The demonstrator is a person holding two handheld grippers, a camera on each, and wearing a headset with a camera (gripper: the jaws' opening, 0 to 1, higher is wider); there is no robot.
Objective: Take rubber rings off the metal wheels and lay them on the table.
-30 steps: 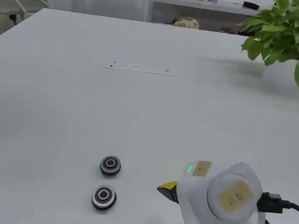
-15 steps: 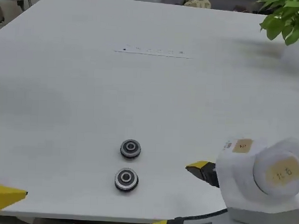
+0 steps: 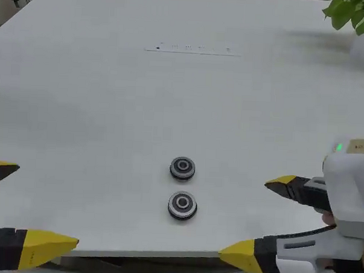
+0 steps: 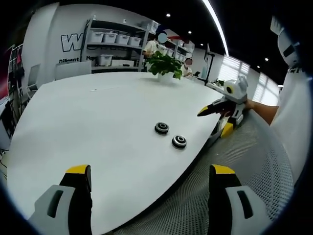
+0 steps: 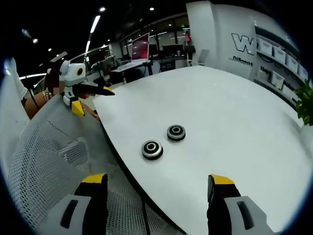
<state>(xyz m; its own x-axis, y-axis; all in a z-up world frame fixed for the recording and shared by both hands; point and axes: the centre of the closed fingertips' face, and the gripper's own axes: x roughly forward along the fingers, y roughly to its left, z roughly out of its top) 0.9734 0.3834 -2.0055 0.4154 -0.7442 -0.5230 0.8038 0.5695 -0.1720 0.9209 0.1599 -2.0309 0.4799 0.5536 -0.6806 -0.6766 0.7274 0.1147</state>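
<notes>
Jaws of the left gripper and the right gripper stand wide apart, holding nothing, at the near edge of the tabletop. Between them, touching neither, sit two wheels. The near wheel is at 3 o'clock from the left jaws, with the far wheel just beside it at 12 o'clock. Both wear black rubber rings.
</notes>
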